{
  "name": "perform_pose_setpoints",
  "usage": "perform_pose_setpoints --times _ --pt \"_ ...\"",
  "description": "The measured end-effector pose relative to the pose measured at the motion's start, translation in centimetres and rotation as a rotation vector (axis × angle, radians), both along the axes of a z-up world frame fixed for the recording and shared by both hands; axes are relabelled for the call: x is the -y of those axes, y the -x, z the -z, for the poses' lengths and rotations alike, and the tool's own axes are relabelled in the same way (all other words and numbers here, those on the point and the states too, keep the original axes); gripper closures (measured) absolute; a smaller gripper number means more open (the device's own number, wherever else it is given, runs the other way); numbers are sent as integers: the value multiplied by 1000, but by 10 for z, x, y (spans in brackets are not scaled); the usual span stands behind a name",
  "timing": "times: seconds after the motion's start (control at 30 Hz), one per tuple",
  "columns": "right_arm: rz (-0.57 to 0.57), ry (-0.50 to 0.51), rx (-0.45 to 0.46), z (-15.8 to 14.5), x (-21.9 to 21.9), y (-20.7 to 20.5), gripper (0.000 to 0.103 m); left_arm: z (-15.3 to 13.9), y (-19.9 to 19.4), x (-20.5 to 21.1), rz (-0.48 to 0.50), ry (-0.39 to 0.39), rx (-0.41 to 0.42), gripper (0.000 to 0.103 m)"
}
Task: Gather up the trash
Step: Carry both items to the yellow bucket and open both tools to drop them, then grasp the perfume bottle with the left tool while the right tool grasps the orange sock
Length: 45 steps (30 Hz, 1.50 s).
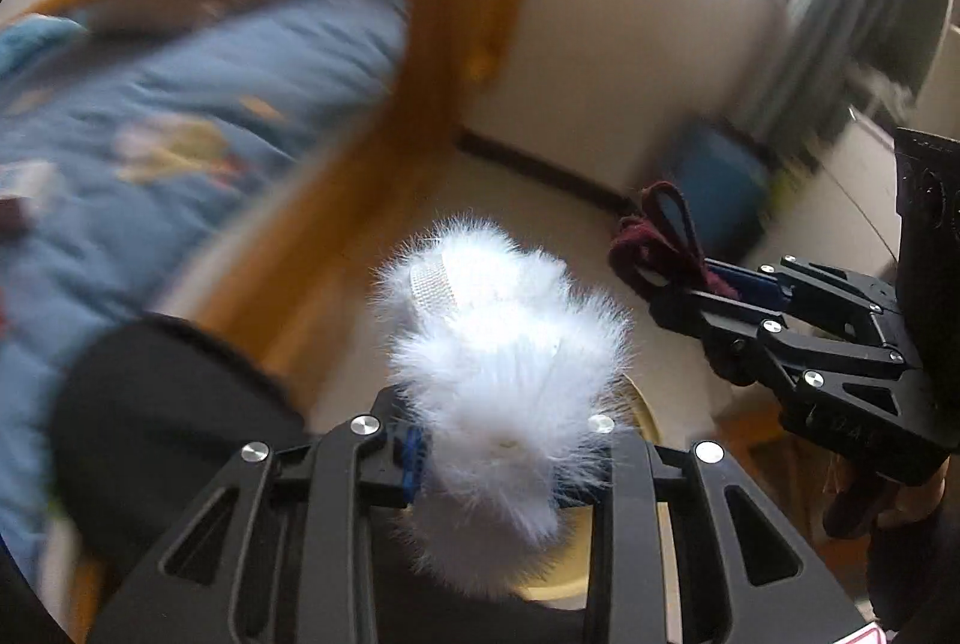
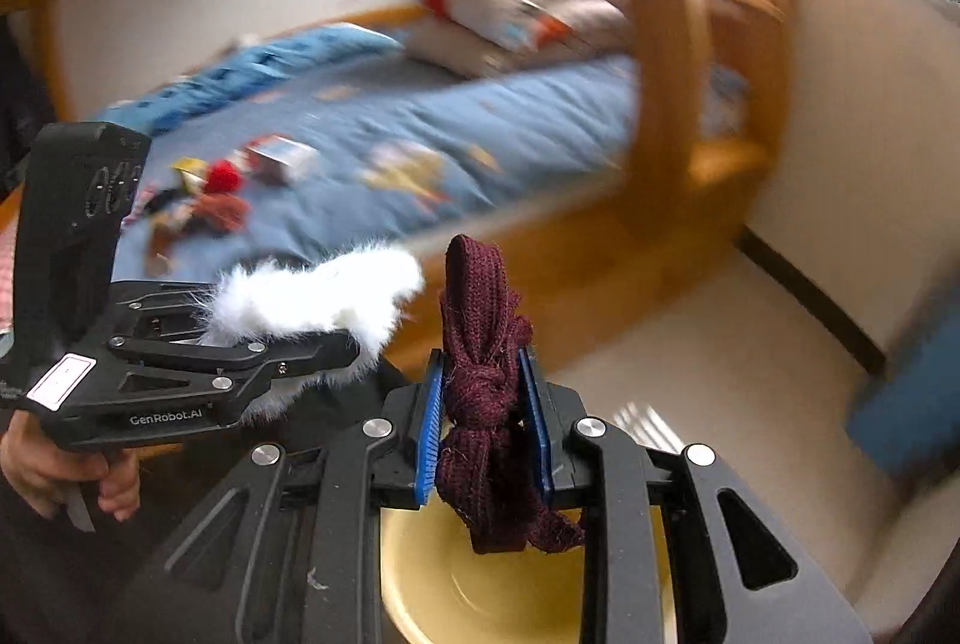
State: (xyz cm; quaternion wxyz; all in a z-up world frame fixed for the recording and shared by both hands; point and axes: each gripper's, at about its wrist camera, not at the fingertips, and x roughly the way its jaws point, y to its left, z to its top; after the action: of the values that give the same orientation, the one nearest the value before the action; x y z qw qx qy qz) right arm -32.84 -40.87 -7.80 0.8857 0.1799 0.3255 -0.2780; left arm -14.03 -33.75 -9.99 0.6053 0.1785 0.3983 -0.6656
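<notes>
Hovering over yellow bin [image 2: 480, 596]: right gripper [image 2: 483, 422] pinches knotted maroon strap [image 2: 483, 374], long axis 12–6, bin at 6. Left gripper [image 1: 498, 458] clamps white fur tuft [image 1: 498, 344], bin rim [image 1: 645, 410] just beneath.

Fluffy white fur piece [image 1: 504, 356], coarse maroon knit band [image 2: 486, 374] — glossy yellow bin [image 2: 480, 584]

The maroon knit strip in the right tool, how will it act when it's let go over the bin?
Probably floppy: the knit strip sags below the right tool. Likely light, so it should drop softly toward the yellow bin. Its fuzzy knit may cling to the pads.
</notes>
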Motion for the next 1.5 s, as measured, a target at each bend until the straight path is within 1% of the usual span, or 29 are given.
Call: perform_pose_setpoints --times 0.03,0.07,0.1,0.13,0.17,0.2,0.23,0.33,0.37,0.43,0.5,0.57,0.6,0.63,0.67,0.7,0.77,0.8,0.83,0.9,0.93,1.0,1.03,1.13,1.23,1.3,1.37,1.43,1.5 --pt "19 -32 -10 10 7 11 79 9 7 9 33 -30 -20 73" --pt "22 -54 -11 17 9 23 78 17 13 15 53 -55 -40 68" --pt "24 -81 -20 24 11 25 77 25 11 21 61 -75 -48 62" --pt "26 -99 -29 28 13 29 72 34 11 28 73 -98 -54 40" --pt "39 -108 -30 34 16 37 54 38 12 31 75 -110 -52 12" --pt "52 -112 -30 35 17 41 47 41 13 30 61 -114 -32 6" --pt "63 -108 -26 35 14 47 44 41 12 28 47 -114 -11 5" --pt "99 -110 6 30 17 63 44 38 6 23 11 -114 30 5" --pt "101 -115 26 30 22 63 44 35 11 21 -2 -105 44 5" --pt "91 -122 72 28 22 62 44 23 8 15 -56 -64 85 4" --pt "49 -107 126 23 19 48 44 8 -3 0 -127 -8 130 4" --pt "-23 -78 176 16 10 23 44 -2 -17 -12 -200 28 179 4" --pt "-60 -70 198 12 7 10 44 -11 -30 -24 -263 51 216 4" --pt "-95 -64 217 8 3 0 44 -17 -39 -30 -297 61 233 4" --pt "-152 -54 245 2 -3 -21 44 -22 -49 -40 -340 70 251 4" --pt "-183 -52 257 -2 -5 -34 44 -28 -63 -54 -403 79 271 4" --pt "-267 -49 302 -11 -15 -68 44 -35 -86 -73 -493 80 291 4" --pt "-309 -47 327 -16 -20 -84 44 -37 -103 -89 -559 76 305 4" --pt "-357 -43 346 -22 -28 -104 44 -39 -114 -99 -607 70 315 4" --pt "-422 -37 373 -29 -38 -133 44 -40 -143 -123 -716 52 330 4" --pt "-469 -36 385 -33 -46 -154 44 -40 -156 -134 -768 42 335 4" --pt "-520 -47 395 -36 -54 -182 44 -37 -183 -153 -865 19 345 4" --pt "-557 -66 402 -38 -59 -202 44 -35 -196 -161 -913 5 347 4" --pt "-616 -111 402 -39 -68 -246 44 -29 -227 -180 -1016 -18 329 4" --pt "-664 -114 373 -40 -78 -285 44 -19 -253 -185 -1079 -42 316 4" --pt "-689 -110 344 -38 -84 -306 44 -9 -267 -182 -1102 -65 281 4" --pt "-711 -109 326 -37 -86 -322 44 1 -279 -175 -1133 -83 249 4" --pt "-724 -77 304 -39 -89 -335 44 13 -290 -169 -1170 -104 252 4" --pt "-735 -54 284 -40 -90 -342 44 22 -300 -164 -1191 -123 228 4"
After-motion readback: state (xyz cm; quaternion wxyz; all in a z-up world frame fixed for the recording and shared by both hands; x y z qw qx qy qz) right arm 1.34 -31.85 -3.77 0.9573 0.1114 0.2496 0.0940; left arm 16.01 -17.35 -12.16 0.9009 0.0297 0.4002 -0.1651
